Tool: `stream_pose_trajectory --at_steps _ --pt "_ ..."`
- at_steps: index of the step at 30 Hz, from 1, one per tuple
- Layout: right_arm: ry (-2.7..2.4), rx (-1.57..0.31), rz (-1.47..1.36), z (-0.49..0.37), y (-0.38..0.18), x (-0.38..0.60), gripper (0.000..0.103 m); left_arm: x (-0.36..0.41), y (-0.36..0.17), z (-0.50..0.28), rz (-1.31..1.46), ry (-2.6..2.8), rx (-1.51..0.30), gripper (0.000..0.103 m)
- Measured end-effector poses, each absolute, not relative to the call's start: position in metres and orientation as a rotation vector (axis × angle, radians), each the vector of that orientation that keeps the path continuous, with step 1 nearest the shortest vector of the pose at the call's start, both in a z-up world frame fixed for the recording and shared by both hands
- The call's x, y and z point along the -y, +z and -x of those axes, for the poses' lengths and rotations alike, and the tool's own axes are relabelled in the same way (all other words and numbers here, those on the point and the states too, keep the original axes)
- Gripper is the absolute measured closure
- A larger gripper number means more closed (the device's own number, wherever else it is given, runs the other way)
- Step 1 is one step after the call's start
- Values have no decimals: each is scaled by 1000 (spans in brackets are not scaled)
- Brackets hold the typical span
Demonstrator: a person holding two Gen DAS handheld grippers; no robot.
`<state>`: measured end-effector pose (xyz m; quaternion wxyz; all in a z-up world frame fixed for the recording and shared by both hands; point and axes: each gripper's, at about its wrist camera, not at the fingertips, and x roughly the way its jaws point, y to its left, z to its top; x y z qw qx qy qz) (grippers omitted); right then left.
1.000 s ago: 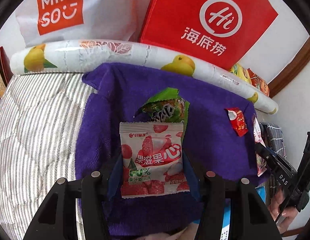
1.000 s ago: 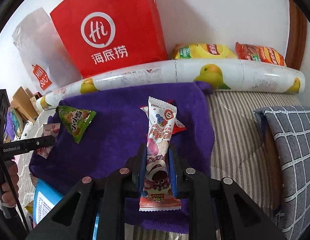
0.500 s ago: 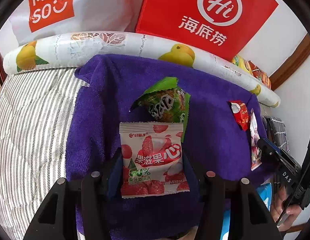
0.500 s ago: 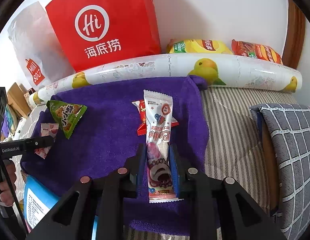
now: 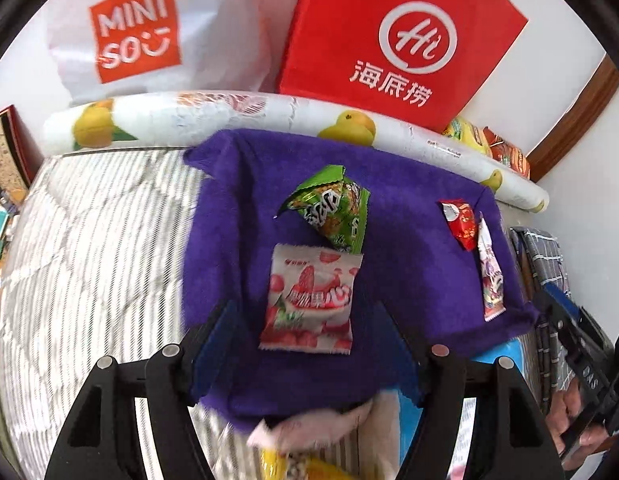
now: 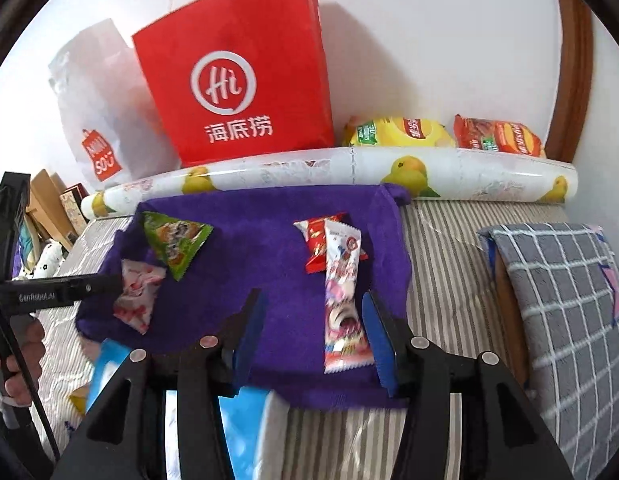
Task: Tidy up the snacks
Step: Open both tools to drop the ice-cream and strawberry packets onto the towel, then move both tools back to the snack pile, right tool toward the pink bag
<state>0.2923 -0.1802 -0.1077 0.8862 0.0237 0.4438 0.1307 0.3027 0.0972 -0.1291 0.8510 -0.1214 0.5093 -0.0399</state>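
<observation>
Snacks lie spread on a purple towel (image 5: 409, 248), the landmark for everything else. Near its middle in the left wrist view sits a green triangular packet (image 5: 333, 210), and touching that packet's near edge lies a pink-and-white lychee jelly pouch (image 5: 309, 300). The left gripper (image 5: 307, 328) has its jaws opening, with the pouch lying between the blue pads but touched by neither. Toward the towel's right edge a small red wrapper (image 6: 319, 246) lies partly under a long pink-and-white stick pack (image 6: 343, 300). The right gripper (image 6: 315, 336) also has its jaws opening; the stick pack lies between them, close to the right pad, with a wide gap on the left. Behind the towel runs a white roll printed with yellow fruit (image 6: 389, 168), and behind that stand a red paper bag (image 6: 237, 76) and a white Miniso bag (image 5: 149, 36). Right of the red bag rest 2 chip bags, yellow (image 6: 397, 132) and red (image 6: 497, 136).
</observation>
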Motion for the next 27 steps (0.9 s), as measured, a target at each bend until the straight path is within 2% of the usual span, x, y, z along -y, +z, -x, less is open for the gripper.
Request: stream_pose_trajectory --at_steps 6,9,23,27 --pt "274 -951 -84 -250 -94 176 53 -112 -105 -263 270 -76 -1033 34" --pt "310 -988 -126 -227 -88 173 48 -122 -99 -241 281 -62 -1024 34" --pt "457 -975 -166 -124 -83 158 10 -135 -103 -167 326 -69 -1015 33" --pt "511 -984 -128 -101 -96 144 8 -136 -109 -154 338 -76 -1017 33"
